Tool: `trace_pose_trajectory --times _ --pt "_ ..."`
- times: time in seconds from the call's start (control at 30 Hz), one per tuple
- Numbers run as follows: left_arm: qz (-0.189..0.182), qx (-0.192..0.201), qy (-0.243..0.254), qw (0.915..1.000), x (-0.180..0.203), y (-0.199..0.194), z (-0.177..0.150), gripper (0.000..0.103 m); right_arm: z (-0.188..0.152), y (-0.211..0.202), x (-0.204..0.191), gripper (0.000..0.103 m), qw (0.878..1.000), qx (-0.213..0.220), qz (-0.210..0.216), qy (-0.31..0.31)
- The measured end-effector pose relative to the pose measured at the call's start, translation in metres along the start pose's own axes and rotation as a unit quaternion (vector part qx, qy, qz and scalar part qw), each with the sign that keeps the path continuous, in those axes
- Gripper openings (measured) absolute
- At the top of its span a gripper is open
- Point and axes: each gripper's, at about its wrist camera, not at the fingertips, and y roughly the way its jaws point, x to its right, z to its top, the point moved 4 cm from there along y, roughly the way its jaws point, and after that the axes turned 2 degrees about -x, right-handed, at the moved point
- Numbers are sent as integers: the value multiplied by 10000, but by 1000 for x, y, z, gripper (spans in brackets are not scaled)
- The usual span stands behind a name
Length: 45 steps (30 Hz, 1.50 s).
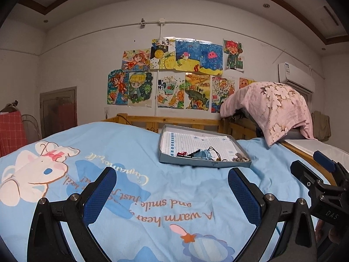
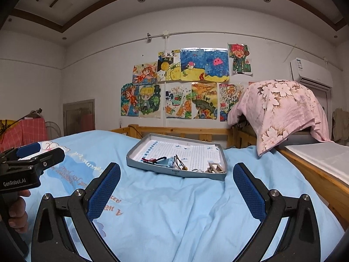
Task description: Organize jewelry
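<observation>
On wrinkled quilt (image 2: 174,207), shallow grey tray (image 2: 152,169)

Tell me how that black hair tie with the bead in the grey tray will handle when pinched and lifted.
The black hair tie is a thin loop lying slack on the tray's lined paper, so it will probably hang limp and weigh almost nothing. It overlaps the blue pouch, so it may drag that along. Thin cord could slip between wide fingers.

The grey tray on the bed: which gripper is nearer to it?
Right, slightly. The right gripper points almost straight at the tray, which lies ahead. From the left gripper the tray lies ahead and off to the right. Both jaws open, empty.
</observation>
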Motion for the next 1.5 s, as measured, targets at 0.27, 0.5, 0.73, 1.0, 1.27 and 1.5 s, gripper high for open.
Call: trace_pose_trajectory --times 0.27,0.5,0.73,1.0,1.27,1.5 --pt "16 -33 -40 10000 -3 2 -3 103 -2 3 -3 101 10000 -55 -10 -58" --pt "19 -35 -40 10000 -4 2 -3 103 -2 3 -2 101 10000 -46 -12 -43" --pt "34 -43 -40 10000 -3 2 -3 103 -2 4 -1 101 10000 -50 -18 -35" --pt "28 -65 -97 9999 -9 2 -8 103 -3 3 -1 101 9999 -55 -50 -70" --pt "19 -123 -106 9999 -10 3 -8 103 -3 4 0 101 10000 -61 -53 -50" --pt "25 -272 -156 9995 -13 6 -10 103 -5 5 1 101 9999 -79 -75 5"
